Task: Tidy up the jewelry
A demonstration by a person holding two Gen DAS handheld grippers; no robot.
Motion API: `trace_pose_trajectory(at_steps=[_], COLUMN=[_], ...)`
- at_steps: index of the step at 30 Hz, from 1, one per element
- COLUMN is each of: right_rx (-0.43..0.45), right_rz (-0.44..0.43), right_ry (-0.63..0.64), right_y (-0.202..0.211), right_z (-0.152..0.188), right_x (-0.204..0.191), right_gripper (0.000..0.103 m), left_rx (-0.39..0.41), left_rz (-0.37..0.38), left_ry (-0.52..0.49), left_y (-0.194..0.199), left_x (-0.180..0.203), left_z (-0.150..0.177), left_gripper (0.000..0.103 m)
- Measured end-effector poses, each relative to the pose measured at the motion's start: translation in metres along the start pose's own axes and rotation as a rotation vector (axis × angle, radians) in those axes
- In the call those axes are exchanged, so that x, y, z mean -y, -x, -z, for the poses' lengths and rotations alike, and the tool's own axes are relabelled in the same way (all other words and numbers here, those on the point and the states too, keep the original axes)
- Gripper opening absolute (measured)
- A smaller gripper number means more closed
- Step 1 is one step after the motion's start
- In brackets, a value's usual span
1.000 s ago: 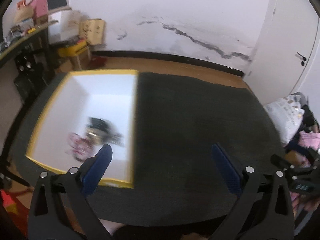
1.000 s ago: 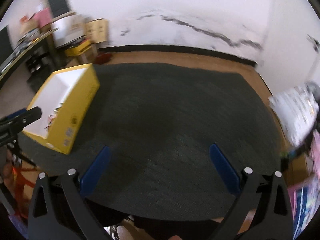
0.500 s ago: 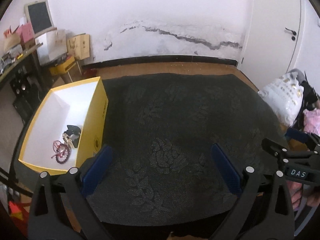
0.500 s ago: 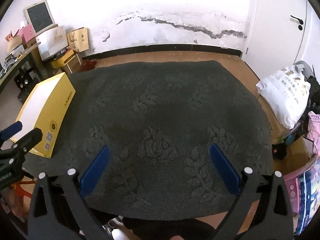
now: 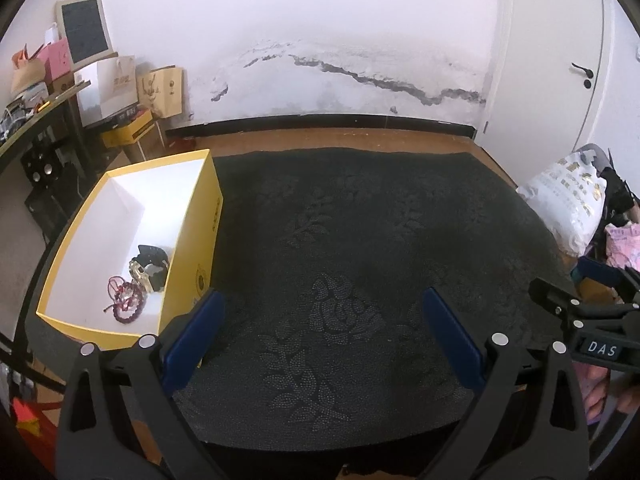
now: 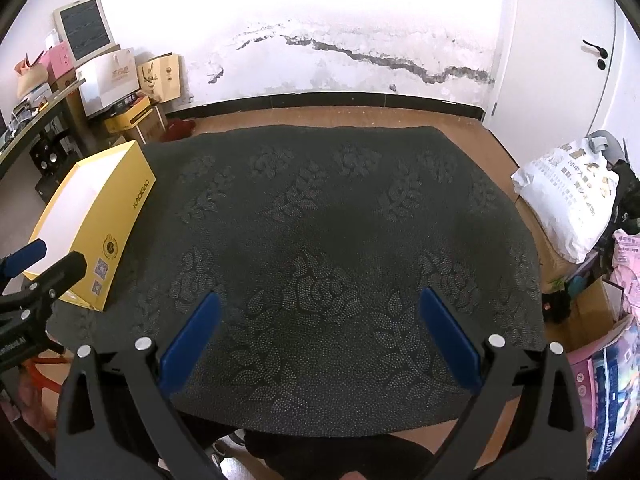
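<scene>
A yellow box [image 5: 206, 236] with a white inside stands at the left edge of the dark patterned tablecloth [image 5: 360, 248]. In it lie a dark red bead bracelet [image 5: 126, 300] and a black and gold piece of jewelry [image 5: 150, 266]. My left gripper [image 5: 320, 328] is open and empty, above the cloth to the right of the box. My right gripper [image 6: 318, 328] is open and empty over the cloth's near middle. The box also shows in the right wrist view [image 6: 116, 216]; its contents are hidden there.
The table's edges fall off to a wooden floor [image 6: 340, 114]. A white bag [image 6: 568, 196] and clutter lie to the right. Shelves with boxes and paper bags [image 5: 116, 88] stand at the back left. The right gripper shows at the right in the left wrist view [image 5: 588, 320].
Both views have pulled back and steadied. The left gripper has moved right and away from over the box; the box now sits further left in its view. Both grippers stay open.
</scene>
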State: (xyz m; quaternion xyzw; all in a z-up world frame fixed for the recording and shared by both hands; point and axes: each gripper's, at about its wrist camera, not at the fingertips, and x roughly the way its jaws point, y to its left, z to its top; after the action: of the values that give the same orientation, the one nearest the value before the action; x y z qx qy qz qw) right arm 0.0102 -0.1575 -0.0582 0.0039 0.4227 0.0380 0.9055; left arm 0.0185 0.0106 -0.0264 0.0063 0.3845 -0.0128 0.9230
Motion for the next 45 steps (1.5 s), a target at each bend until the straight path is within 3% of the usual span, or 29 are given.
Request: trace_pose_trajectory(at_steps=[45], right_rx=[-0.005], right_rz=[-0.007], right_ry=[0.012], right_y=[0.003], right_z=[0.001], right_x=[-0.004], right_gripper=[0.096], left_rx=[-0.026], left_rz=[-0.026], left_ry=[-0.017], left_y=[-0.009], left_x=[0.001], left_z=[0.004], left_gripper=[0.097])
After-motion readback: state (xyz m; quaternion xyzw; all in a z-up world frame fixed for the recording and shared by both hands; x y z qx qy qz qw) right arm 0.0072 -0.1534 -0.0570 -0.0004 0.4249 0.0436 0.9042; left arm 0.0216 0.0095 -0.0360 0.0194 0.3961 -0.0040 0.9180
